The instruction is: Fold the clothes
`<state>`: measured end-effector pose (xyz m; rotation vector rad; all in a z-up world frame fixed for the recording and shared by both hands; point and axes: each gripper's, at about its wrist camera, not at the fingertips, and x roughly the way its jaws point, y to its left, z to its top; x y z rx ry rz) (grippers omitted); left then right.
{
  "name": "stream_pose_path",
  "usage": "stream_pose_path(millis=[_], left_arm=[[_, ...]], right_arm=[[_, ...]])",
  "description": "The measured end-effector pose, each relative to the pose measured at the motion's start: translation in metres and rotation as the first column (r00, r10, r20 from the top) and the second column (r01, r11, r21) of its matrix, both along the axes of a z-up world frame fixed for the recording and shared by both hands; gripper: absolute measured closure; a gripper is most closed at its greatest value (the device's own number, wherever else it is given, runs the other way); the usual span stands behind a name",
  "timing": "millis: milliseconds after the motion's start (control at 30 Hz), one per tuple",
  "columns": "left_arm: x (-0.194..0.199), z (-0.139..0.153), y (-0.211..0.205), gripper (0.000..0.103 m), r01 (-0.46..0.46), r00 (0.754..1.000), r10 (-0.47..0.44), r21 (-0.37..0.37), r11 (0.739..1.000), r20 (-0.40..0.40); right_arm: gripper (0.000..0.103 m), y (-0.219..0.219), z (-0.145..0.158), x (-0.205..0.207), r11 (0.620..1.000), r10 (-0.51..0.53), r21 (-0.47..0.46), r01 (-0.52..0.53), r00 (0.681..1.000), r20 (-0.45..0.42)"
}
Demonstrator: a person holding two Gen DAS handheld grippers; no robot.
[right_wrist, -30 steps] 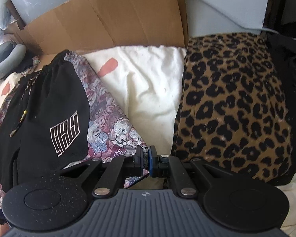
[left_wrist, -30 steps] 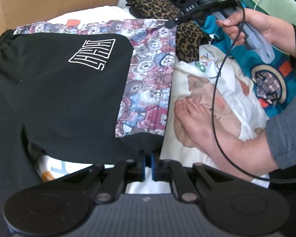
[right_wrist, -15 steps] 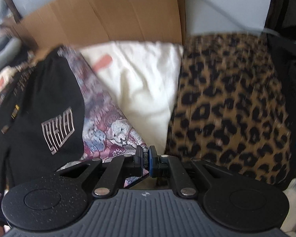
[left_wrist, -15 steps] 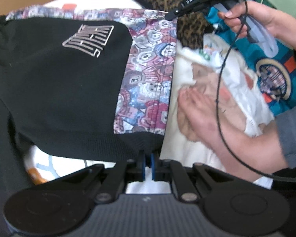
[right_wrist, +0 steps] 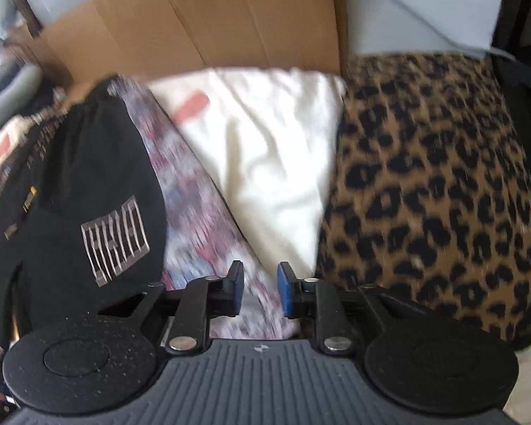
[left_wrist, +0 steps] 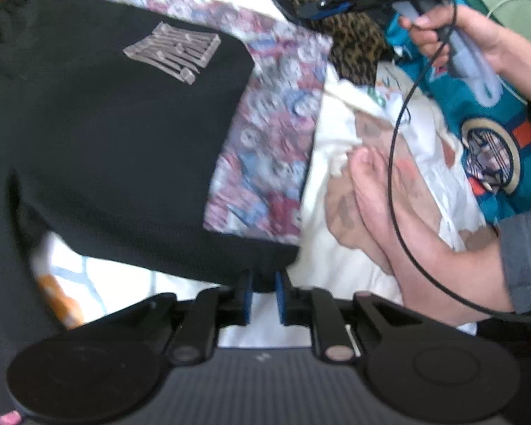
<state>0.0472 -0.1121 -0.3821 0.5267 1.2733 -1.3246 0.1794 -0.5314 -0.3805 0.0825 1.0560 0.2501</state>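
Black top (left_wrist: 124,134) with bear-print panel (left_wrist: 265,163), spread flat over white cloth (right_wrist: 265,163). Left claw (left_wrist: 263,294) parted narrowly at the top's near hem. Right claw (right_wrist: 260,290) parted wide above the panel's corner, gripping nothing. For a neat fold, better to keep edges level and smooth out wrinkles. Right of the top: leopard cloth (right_wrist: 424,194) and a bare foot (left_wrist: 378,198). Behind the top: cardboard (right_wrist: 212,17).

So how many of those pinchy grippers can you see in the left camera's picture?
2. The left gripper is at the bottom middle, with the black top reaching between its fingers. The right gripper is at the top right, held by a hand. None seems hidden.
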Motion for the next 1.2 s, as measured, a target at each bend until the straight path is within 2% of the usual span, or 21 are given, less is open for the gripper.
stream_pose_path(millis=[233,367,467,533,700,767,1000,1200], left_arm=[[0.039,0.016,0.006,0.087,-0.129,0.985,0.132,-0.030,0.991,0.112],[0.063,0.016,0.002,0.087,-0.215,0.959,0.219,-0.046,0.976,0.180],[0.075,0.014,-0.004,0.087,-0.223,0.939,0.228,-0.049,0.974,0.258],[0.085,0.013,-0.007,0.087,-0.248,0.925,0.256,-0.065,0.967,0.282],[0.105,0.008,-0.019,0.087,-0.279,0.896,0.298,-0.103,0.955,0.330],[0.110,0.001,-0.023,0.087,-0.272,0.896,0.287,-0.094,0.958,0.340],[0.118,-0.025,-0.012,0.087,-0.289,0.892,0.261,0.019,0.957,0.369],[0.120,-0.027,-0.006,0.085,-0.280,0.894,0.246,0.039,0.959,0.375]], right_arm=[[0.080,0.019,0.001,0.042,1.000,-0.007,0.015,0.006,0.998,0.056],[0.080,0.035,-0.003,0.060,1.000,0.002,0.018,-0.003,0.996,0.085],[0.083,0.047,-0.009,0.070,1.000,0.005,0.002,-0.005,0.995,0.101],[0.089,0.055,-0.014,0.076,1.000,0.010,-0.004,-0.010,0.994,0.111],[0.090,0.073,-0.029,0.091,0.999,0.036,-0.016,-0.034,0.994,0.101],[0.090,0.080,-0.033,0.093,0.998,0.054,-0.023,-0.052,0.994,0.095],[0.089,0.084,-0.050,0.085,0.992,0.096,-0.086,-0.091,0.994,0.059],[0.086,0.073,-0.055,0.073,0.990,0.094,-0.105,-0.090,0.995,0.029]])
